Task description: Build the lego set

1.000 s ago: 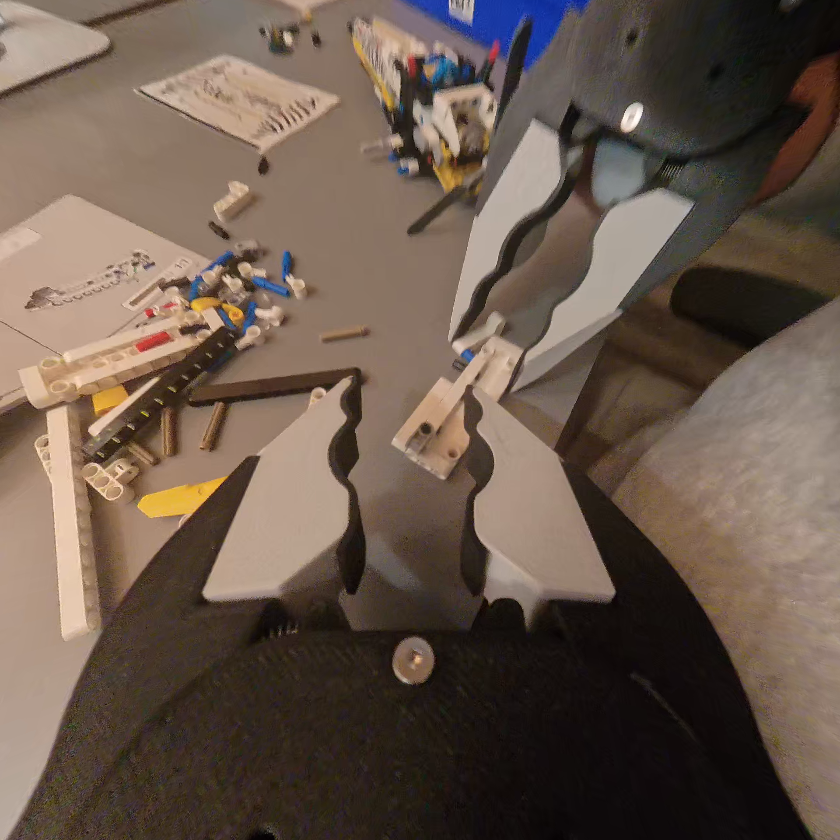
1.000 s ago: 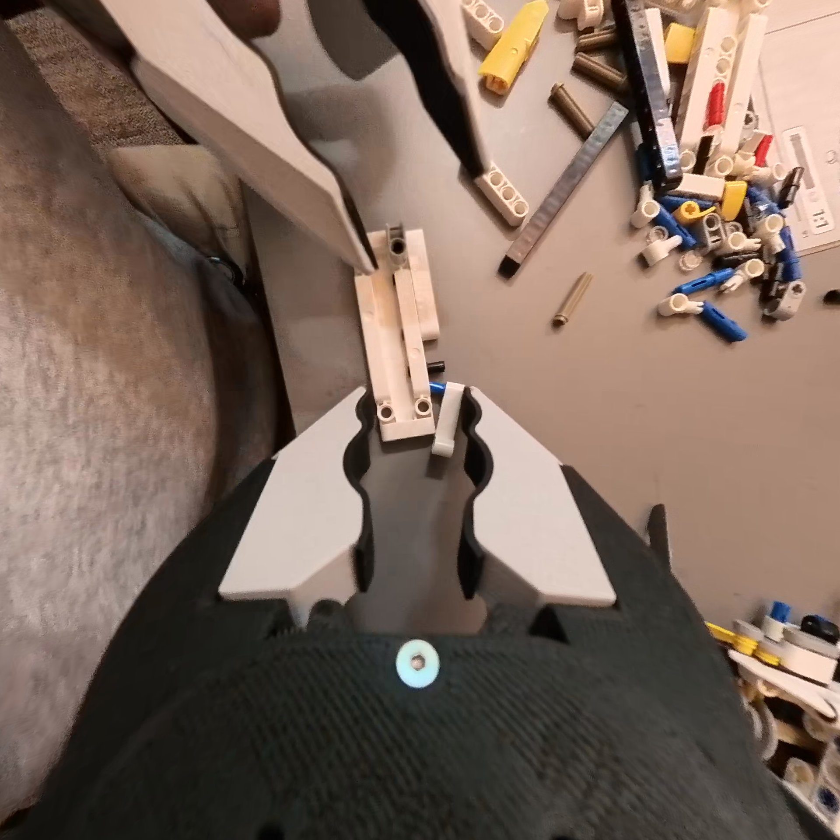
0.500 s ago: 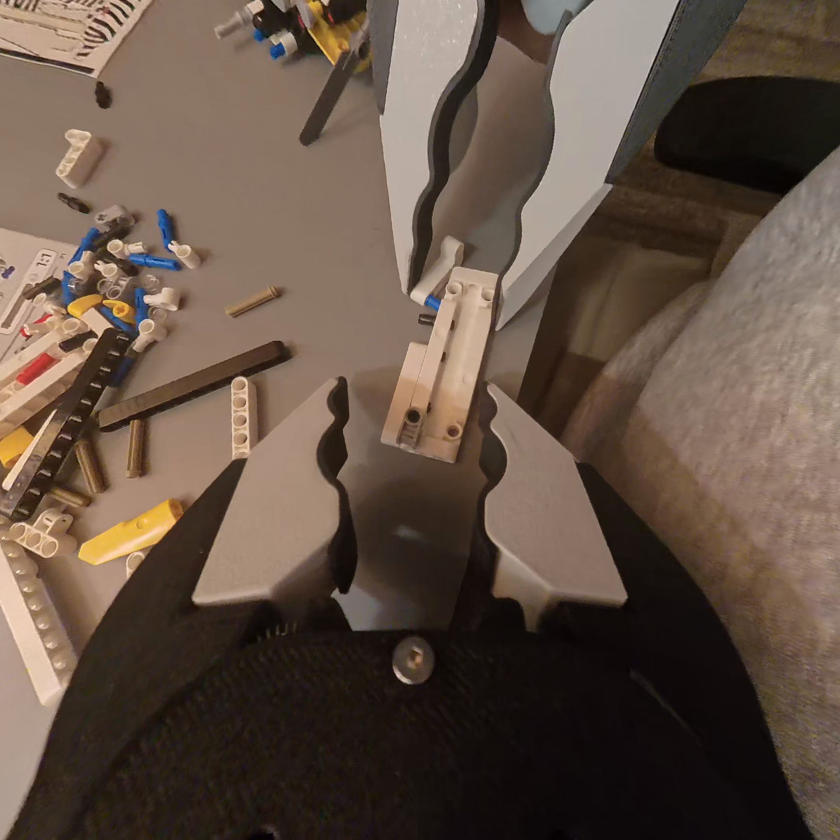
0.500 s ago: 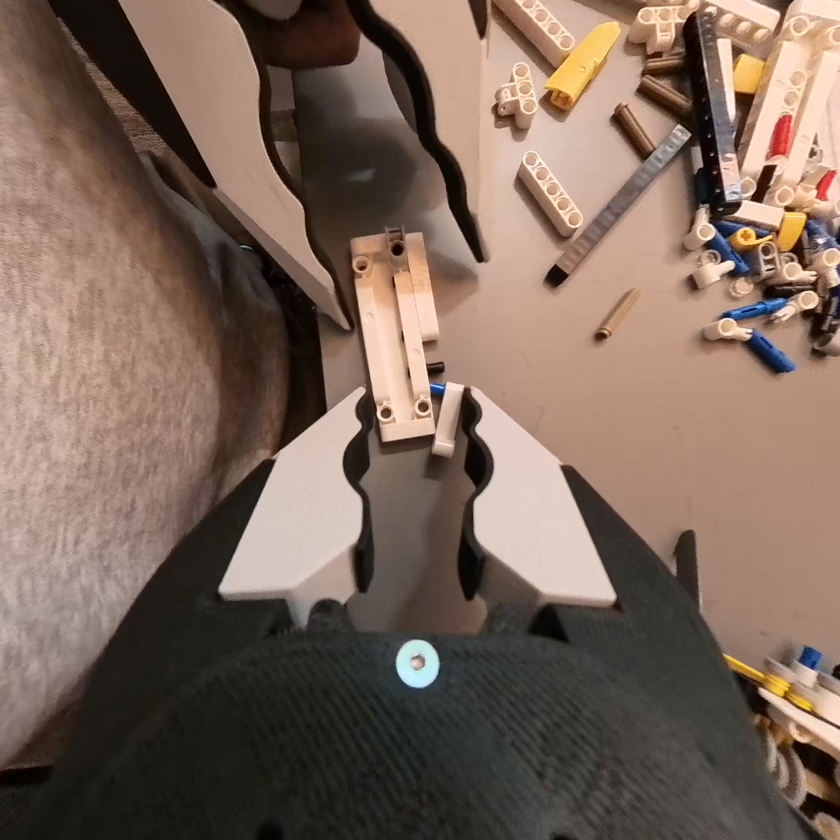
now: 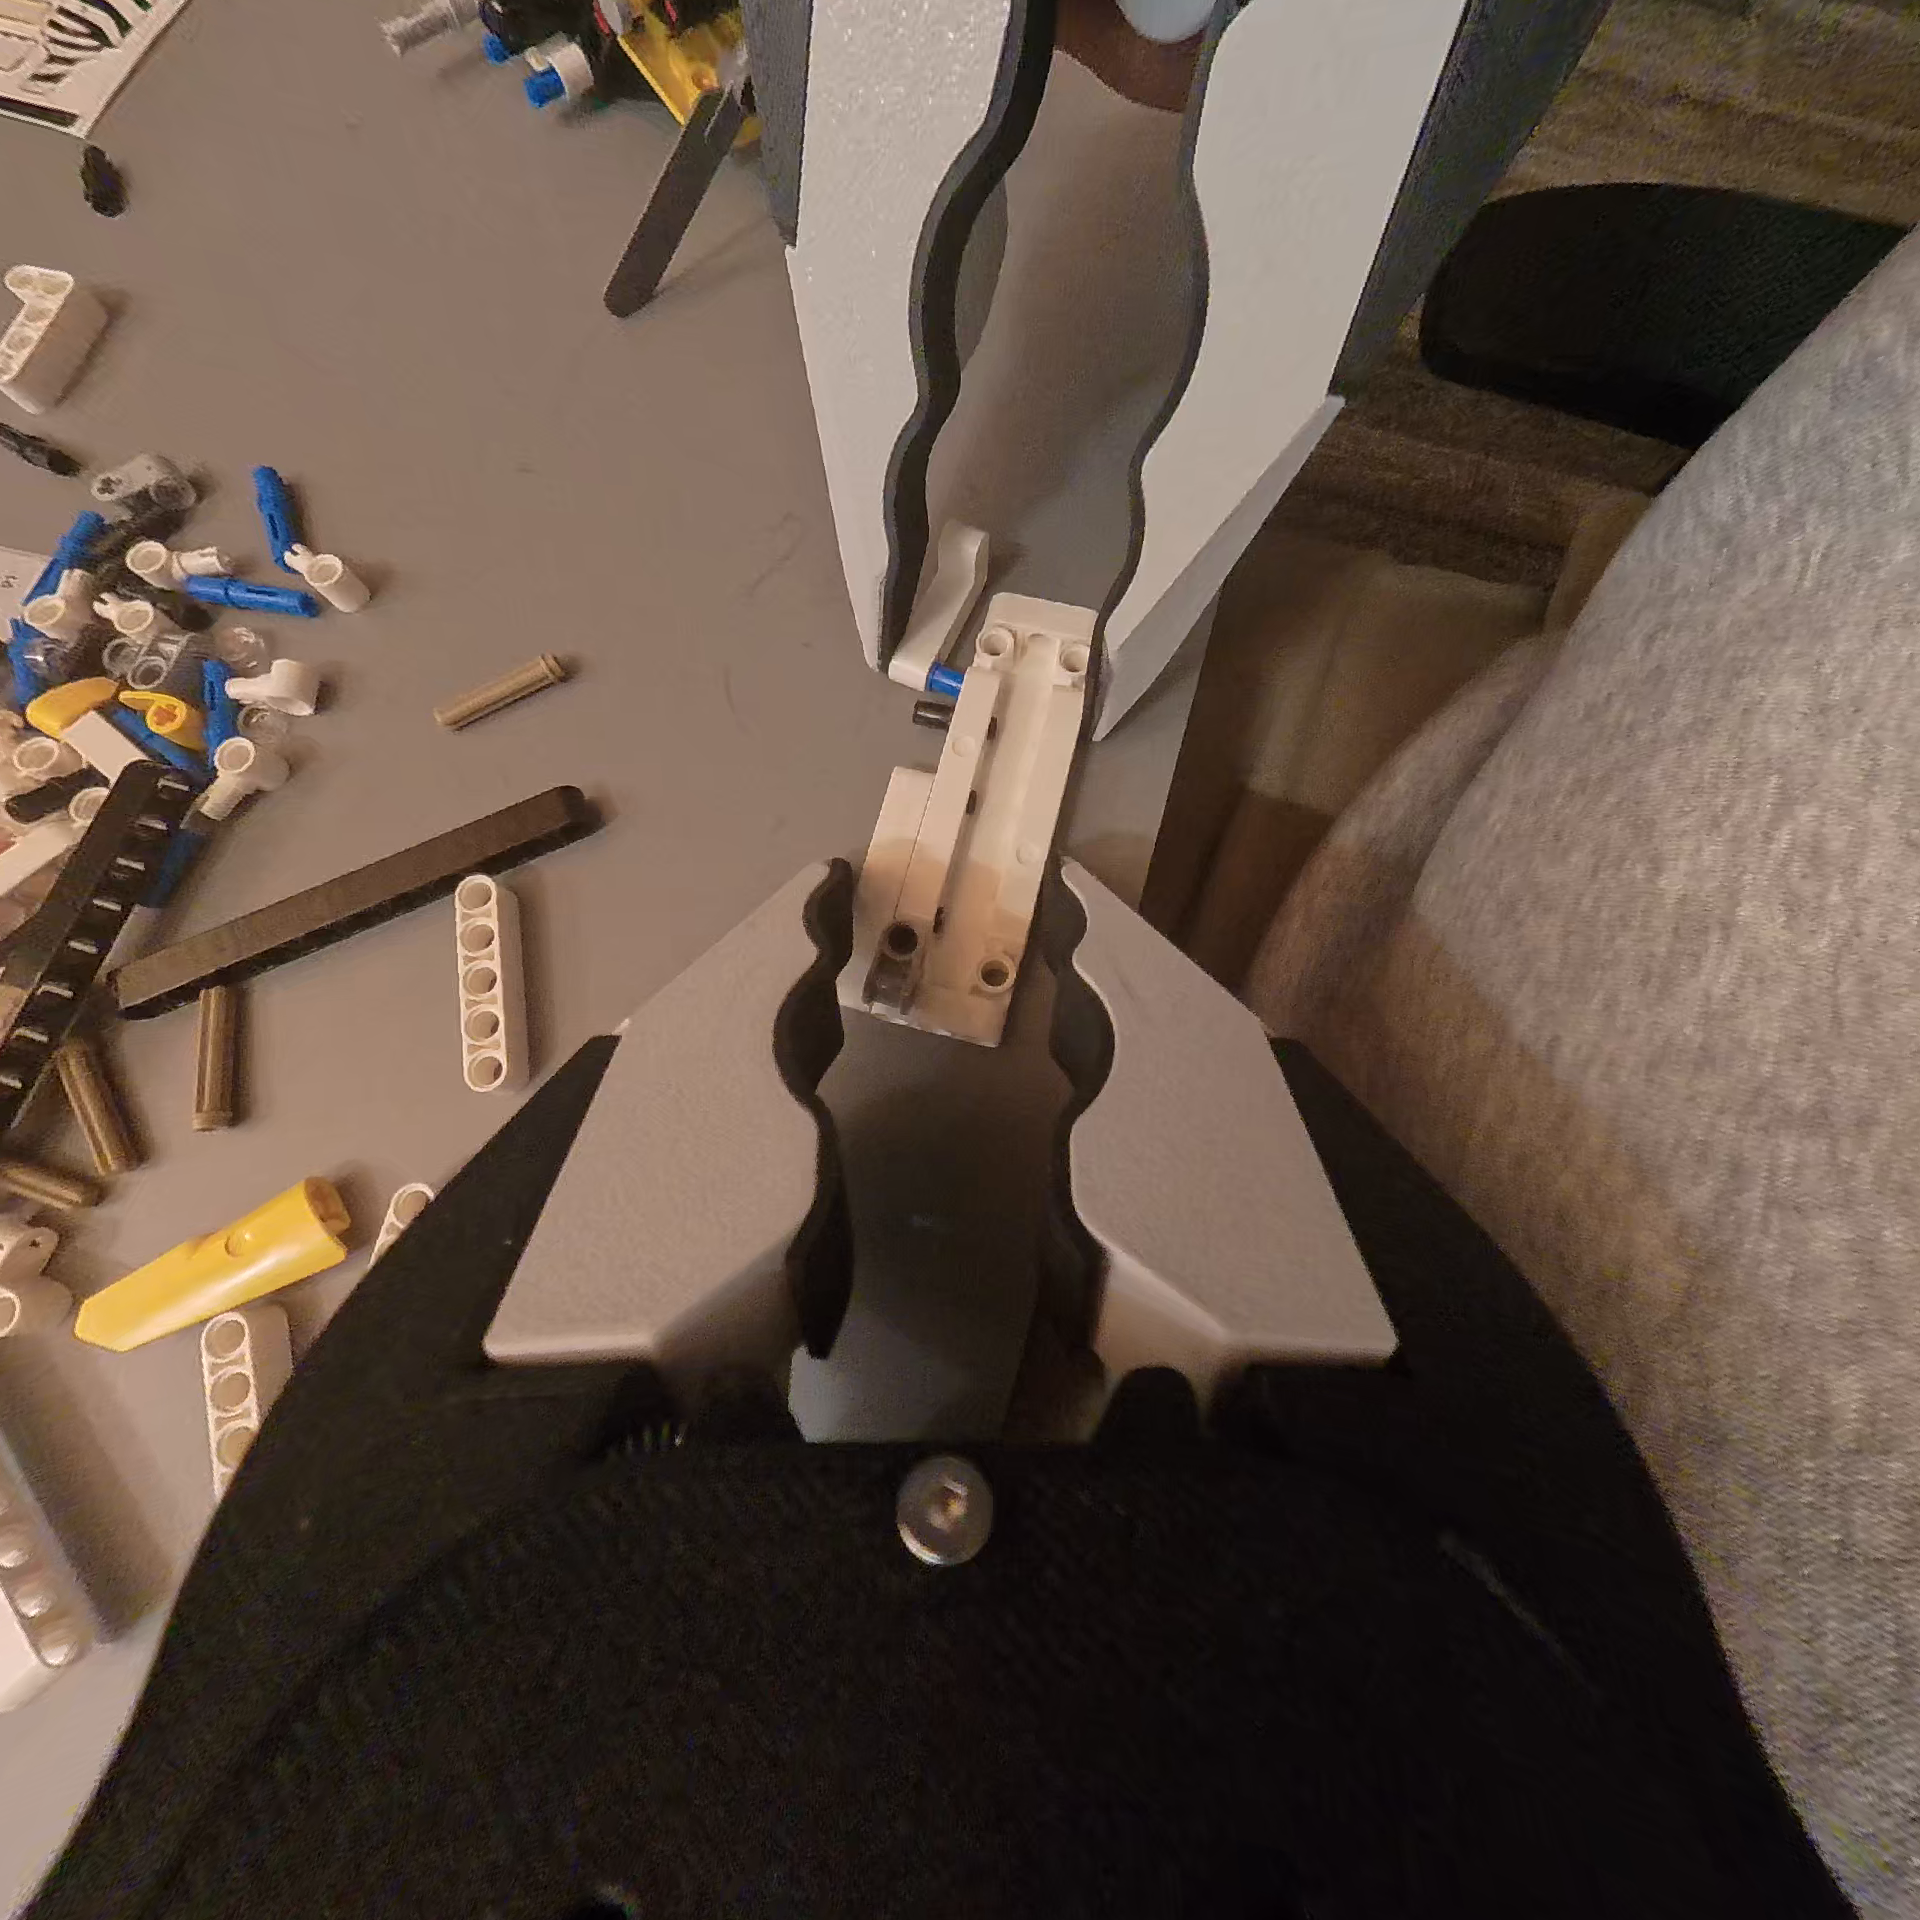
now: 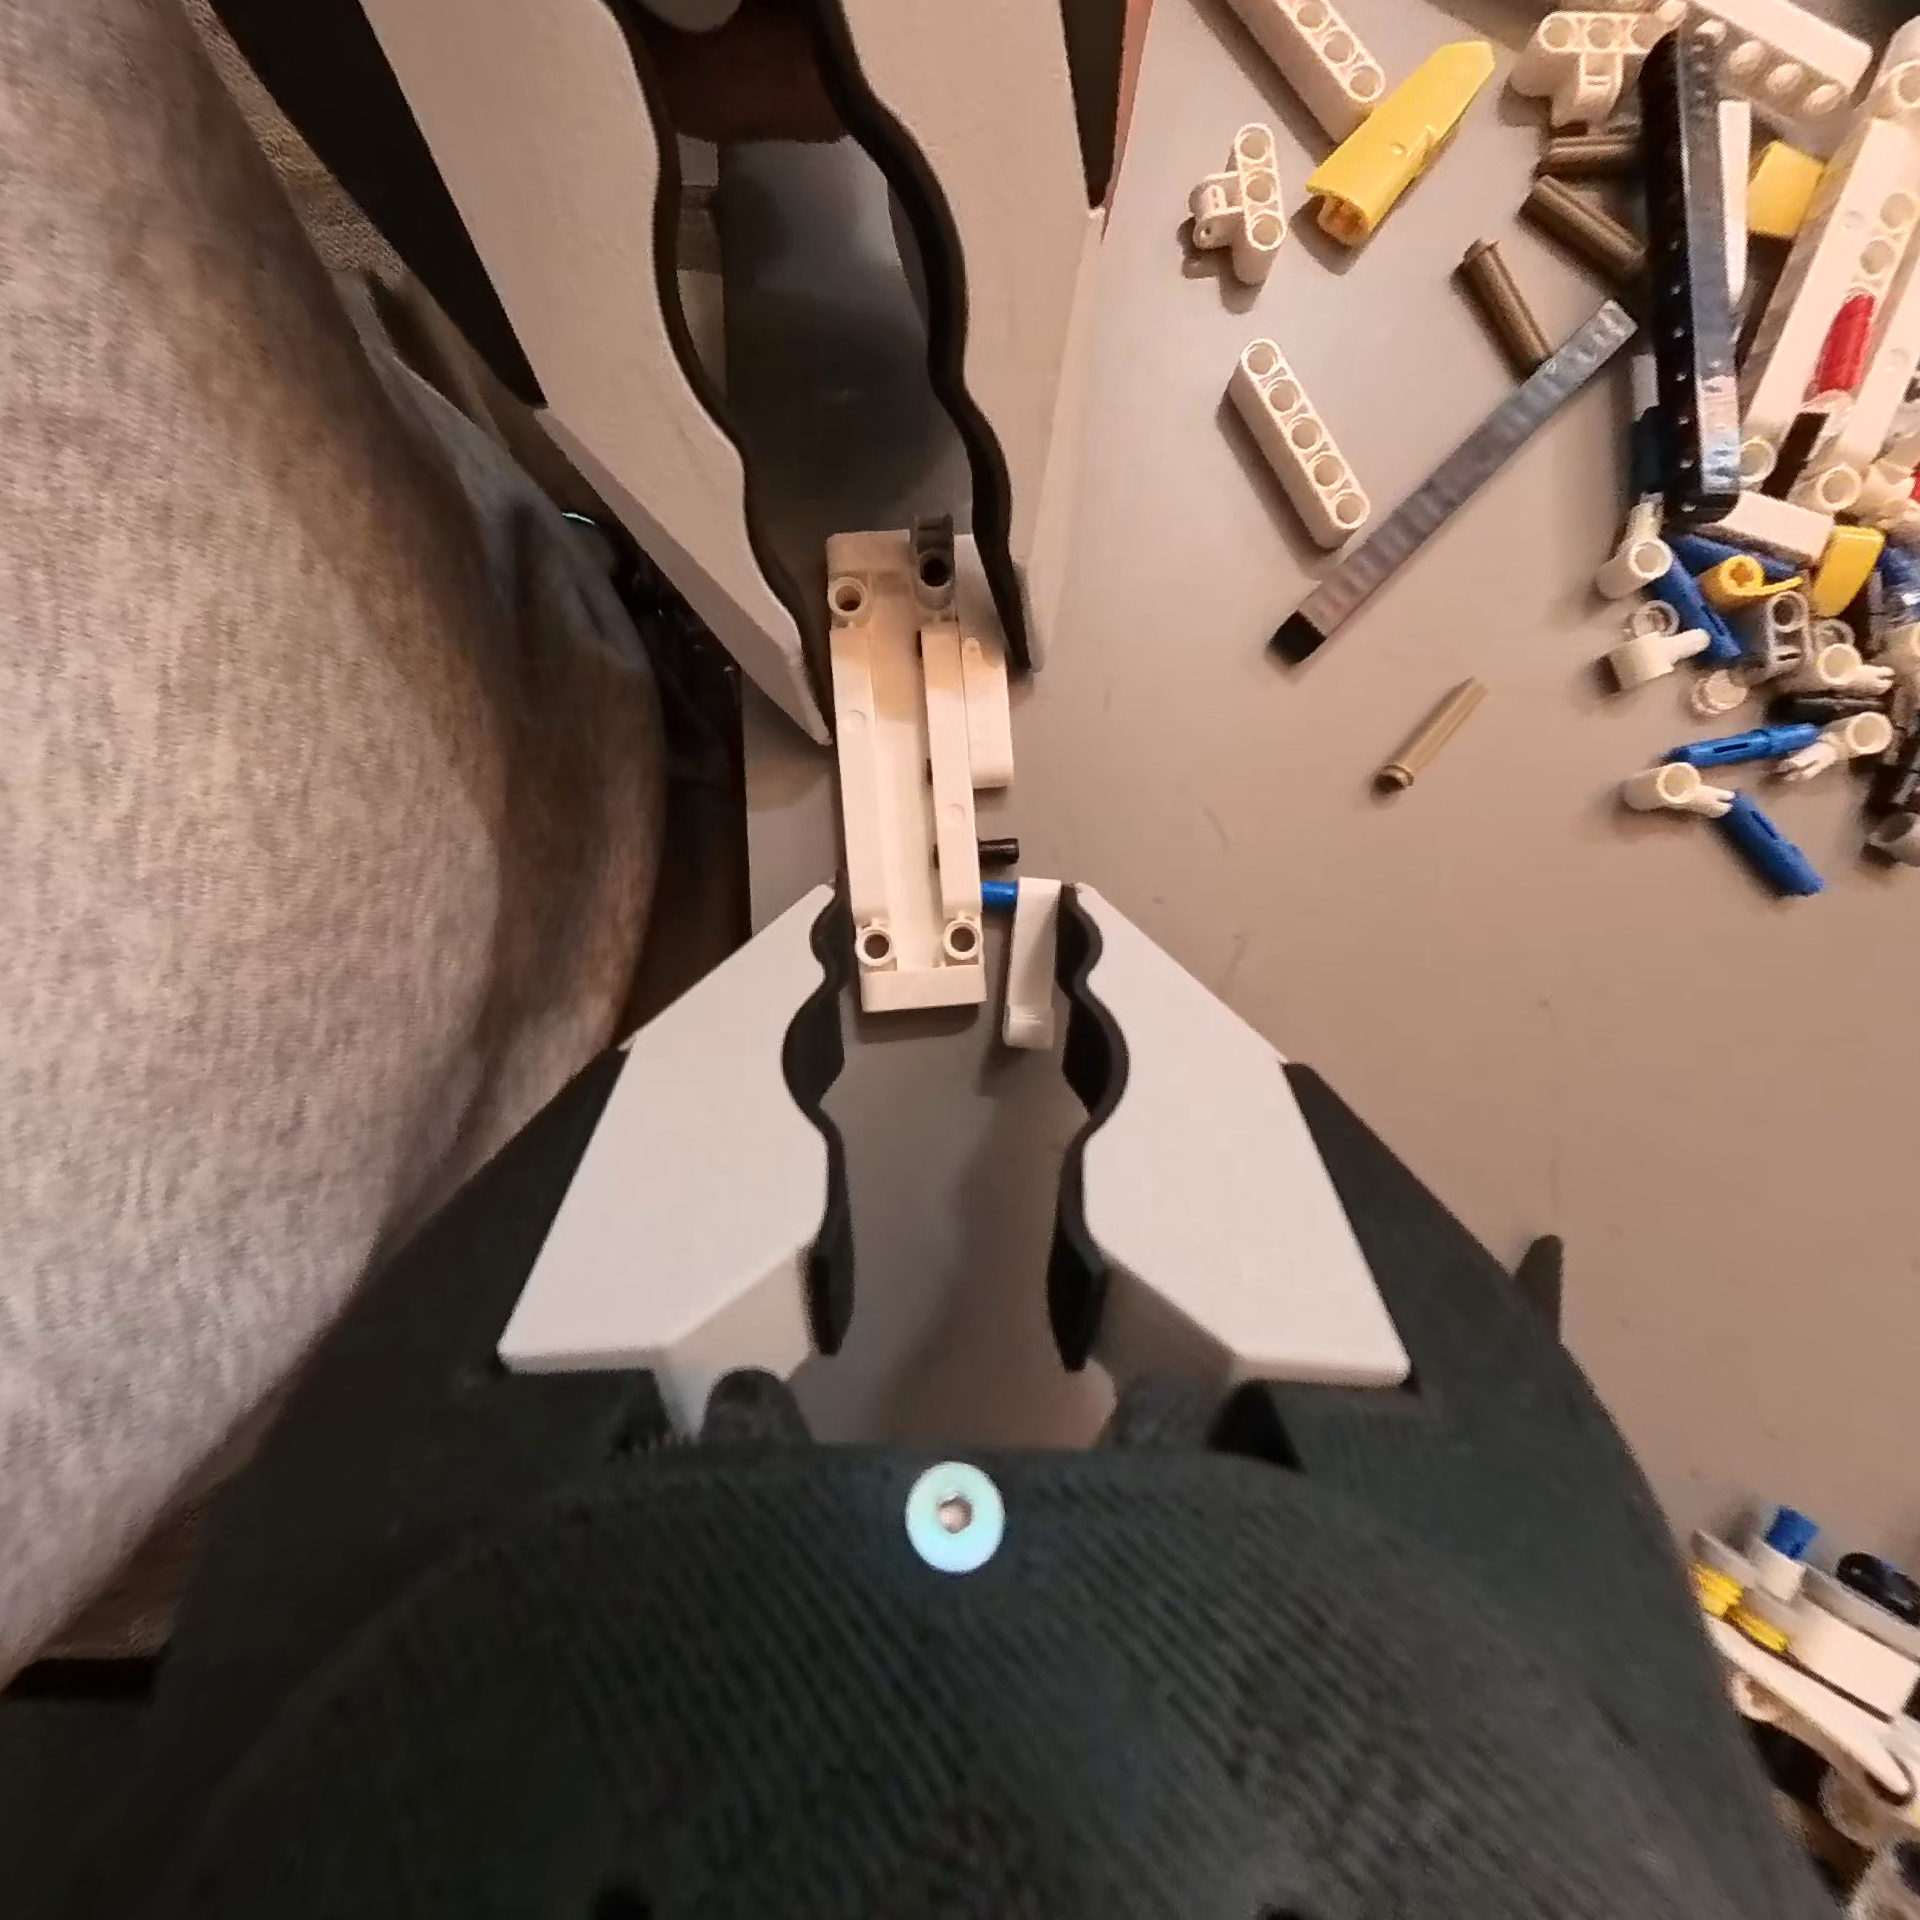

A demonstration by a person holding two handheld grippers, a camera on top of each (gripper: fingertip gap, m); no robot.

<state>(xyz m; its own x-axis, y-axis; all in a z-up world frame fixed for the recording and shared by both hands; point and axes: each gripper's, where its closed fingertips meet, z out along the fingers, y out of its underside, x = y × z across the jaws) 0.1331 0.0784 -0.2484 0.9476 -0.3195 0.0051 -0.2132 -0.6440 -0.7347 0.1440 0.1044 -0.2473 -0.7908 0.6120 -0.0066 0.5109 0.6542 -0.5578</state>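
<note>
A long white lego assembly (image 5: 997, 821) hangs over the grey table (image 5: 499, 416) near its right edge, held at both ends. My left gripper (image 5: 948, 925) has its jaws closed against the near end. My right gripper (image 5: 992, 686) comes in from the far side and holds the other end. In the right wrist view the right gripper (image 6: 954, 935) is shut on the assembly (image 6: 899, 790) and on a small white connector (image 6: 1034, 966) that sits on a blue pin. The left gripper (image 6: 914, 681) grips the far end there.
Loose pieces lie to the left: a white five-hole beam (image 5: 490, 982), a black beam (image 5: 353, 904), a yellow piece (image 5: 208, 1273), a tan pin (image 5: 499, 691) and a mixed pile (image 5: 135, 665). A part-built model (image 5: 623, 52) stands at the back. Grey fabric (image 5: 1662, 935) lies beyond the table edge. The tips of both grippers are at nearly the same place.
My left gripper has moved forward over the near end of the white assembly and narrowed its jaws onto it. The right gripper has kept its hold on the other end.
</note>
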